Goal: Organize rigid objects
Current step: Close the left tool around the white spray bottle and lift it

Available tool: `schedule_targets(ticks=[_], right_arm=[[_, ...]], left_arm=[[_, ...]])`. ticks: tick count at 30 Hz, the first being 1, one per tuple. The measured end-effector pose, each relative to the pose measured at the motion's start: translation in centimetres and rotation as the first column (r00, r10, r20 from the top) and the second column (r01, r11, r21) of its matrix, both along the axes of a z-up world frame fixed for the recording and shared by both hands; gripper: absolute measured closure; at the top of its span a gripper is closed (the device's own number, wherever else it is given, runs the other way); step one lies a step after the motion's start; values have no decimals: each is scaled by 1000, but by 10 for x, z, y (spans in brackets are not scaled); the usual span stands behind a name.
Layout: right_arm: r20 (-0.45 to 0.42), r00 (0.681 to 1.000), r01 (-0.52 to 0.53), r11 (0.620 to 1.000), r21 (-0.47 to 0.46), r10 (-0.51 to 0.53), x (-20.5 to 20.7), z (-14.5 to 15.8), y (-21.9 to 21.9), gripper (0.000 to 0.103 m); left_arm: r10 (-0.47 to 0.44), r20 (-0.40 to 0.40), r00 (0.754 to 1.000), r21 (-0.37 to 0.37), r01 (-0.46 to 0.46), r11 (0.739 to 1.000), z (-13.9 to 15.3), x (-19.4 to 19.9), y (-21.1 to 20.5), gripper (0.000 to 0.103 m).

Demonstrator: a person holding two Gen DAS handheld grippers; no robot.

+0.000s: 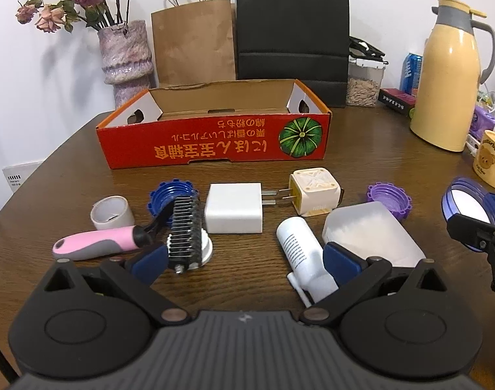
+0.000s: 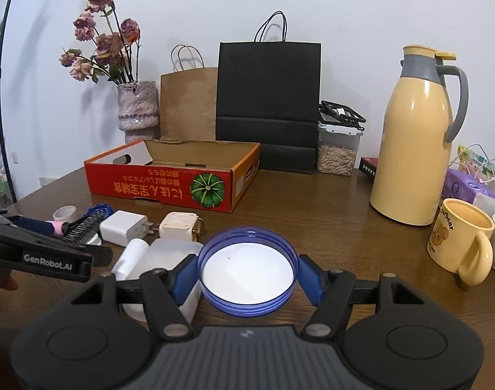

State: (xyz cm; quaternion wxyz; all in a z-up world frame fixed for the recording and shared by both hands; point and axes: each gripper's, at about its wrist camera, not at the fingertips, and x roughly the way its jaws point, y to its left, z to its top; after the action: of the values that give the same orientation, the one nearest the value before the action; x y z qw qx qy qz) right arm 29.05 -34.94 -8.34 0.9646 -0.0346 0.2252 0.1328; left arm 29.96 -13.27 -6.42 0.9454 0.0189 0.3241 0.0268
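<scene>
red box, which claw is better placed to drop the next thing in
The right. The right claw is already shut on the blue lid, lifted and facing the red box. The left claw is open and empty, low over the pet comb and white bottle.

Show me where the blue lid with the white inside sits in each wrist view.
Left wrist view: the blue lid is at the far right edge, held by the right hand-held gripper.
Right wrist view: it is low in the centre, clamped between the blue pads.
Shared landmark: the red box, behind the lid and to its left in both views.
</scene>
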Motion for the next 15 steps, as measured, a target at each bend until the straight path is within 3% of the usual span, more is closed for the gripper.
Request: schedule_targets(ticks=[10,15], right_arm=[[-24,1000,16,999,30,-15,13,-14,-8,38],[-27,999,18,999,29,-18,14,-18,-8,38]], left_arm=[[12,2,1000,-6,-12,1000,-9,15,-7,0],[22,12,1000,25,-22,999,-12,16,-12,0]])
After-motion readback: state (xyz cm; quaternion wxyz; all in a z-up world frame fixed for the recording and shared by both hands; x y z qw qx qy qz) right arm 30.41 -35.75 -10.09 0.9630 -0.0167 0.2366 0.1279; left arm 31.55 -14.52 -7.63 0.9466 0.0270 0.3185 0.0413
